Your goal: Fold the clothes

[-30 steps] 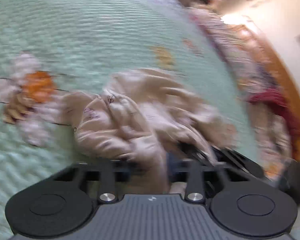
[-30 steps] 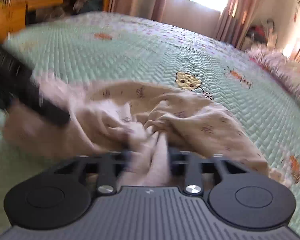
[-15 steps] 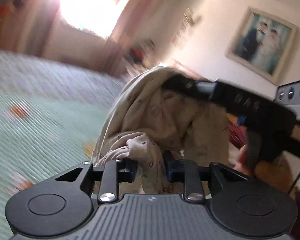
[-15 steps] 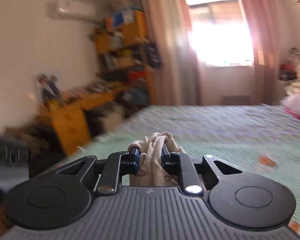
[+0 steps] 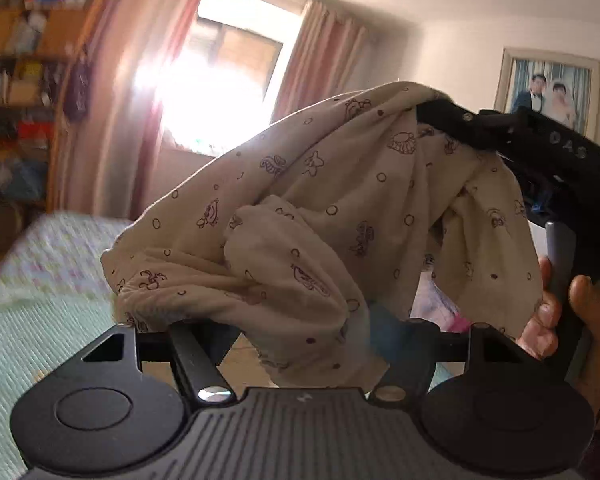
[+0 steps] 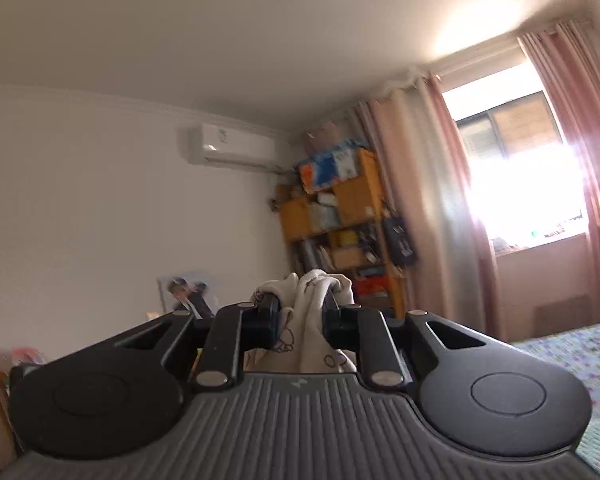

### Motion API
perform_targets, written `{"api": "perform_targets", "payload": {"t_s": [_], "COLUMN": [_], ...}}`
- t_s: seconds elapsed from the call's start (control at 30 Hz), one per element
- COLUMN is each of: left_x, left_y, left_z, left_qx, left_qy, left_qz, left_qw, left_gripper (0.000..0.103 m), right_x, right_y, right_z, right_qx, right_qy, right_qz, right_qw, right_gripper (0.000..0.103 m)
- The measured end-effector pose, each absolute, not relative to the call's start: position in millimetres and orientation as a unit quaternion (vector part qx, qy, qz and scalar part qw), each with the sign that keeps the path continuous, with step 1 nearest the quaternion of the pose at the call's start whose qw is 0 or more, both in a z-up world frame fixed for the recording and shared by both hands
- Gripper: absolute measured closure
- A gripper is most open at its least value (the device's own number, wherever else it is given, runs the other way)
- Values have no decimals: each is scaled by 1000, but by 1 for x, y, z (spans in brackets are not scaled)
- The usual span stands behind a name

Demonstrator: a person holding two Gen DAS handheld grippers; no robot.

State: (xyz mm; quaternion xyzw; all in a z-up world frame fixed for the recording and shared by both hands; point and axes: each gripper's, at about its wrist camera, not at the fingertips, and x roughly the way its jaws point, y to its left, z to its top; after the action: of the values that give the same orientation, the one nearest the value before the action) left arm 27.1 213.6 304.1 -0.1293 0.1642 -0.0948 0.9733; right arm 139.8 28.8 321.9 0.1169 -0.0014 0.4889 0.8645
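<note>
The left gripper (image 5: pixel 300 330) is raised above the green quilted bed (image 5: pixel 28 344), pointing slightly downward toward the window (image 5: pixel 220 92). Its jaws have just been opening and now stand wide apart; the beige printed garment (image 5: pixel 324 208) sags between them and lies over the left finger without being pinched. To the right, the cloth rises to the right gripper (image 5: pixel 440 114), which reaches in from the right edge with a hand (image 5: pixel 560 312) wrapped around its grip. In the right wrist view, the right gripper (image 6: pixel 300 310) is tilted slightly upward toward the shelves (image 6: pixel 340 232), its fingers (image 6: pixel 269 316) clamped on a bunched fold of the garment (image 6: pixel 312 320), holding it off the bed.
</note>
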Motion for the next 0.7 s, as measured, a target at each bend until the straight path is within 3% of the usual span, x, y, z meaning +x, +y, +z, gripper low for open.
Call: {"api": "perform_targets", "payload": {"t_s": [0.2,0.3,0.4,0.53,0.7], "left_x": [80,73,62,53,54], "left_y": [206,212,226,225,207], "left_z": [167,100,31,-32,-67], "left_qx": [-165,-197,-240,-244,-264], "left_qy": [269,303,347,386,406], "left_qz": [-111,-111,-103,-86,-72], "left_qw": [942,926,901,885,872], "left_gripper": [33,33,33,33,33], "right_x": [184,212,210,196,156], "right_y": [1,-33,-65,-110,-88], "right_z": [197,114,21,-48,-84], "right_qx": [83,80,86,121,32], "right_qy": [107,217,301,348,350], "right_qz": [398,335,273,213,242], "right_qw": [907,913,910,905,904], "right_gripper": [82,71,70,68,61]}}
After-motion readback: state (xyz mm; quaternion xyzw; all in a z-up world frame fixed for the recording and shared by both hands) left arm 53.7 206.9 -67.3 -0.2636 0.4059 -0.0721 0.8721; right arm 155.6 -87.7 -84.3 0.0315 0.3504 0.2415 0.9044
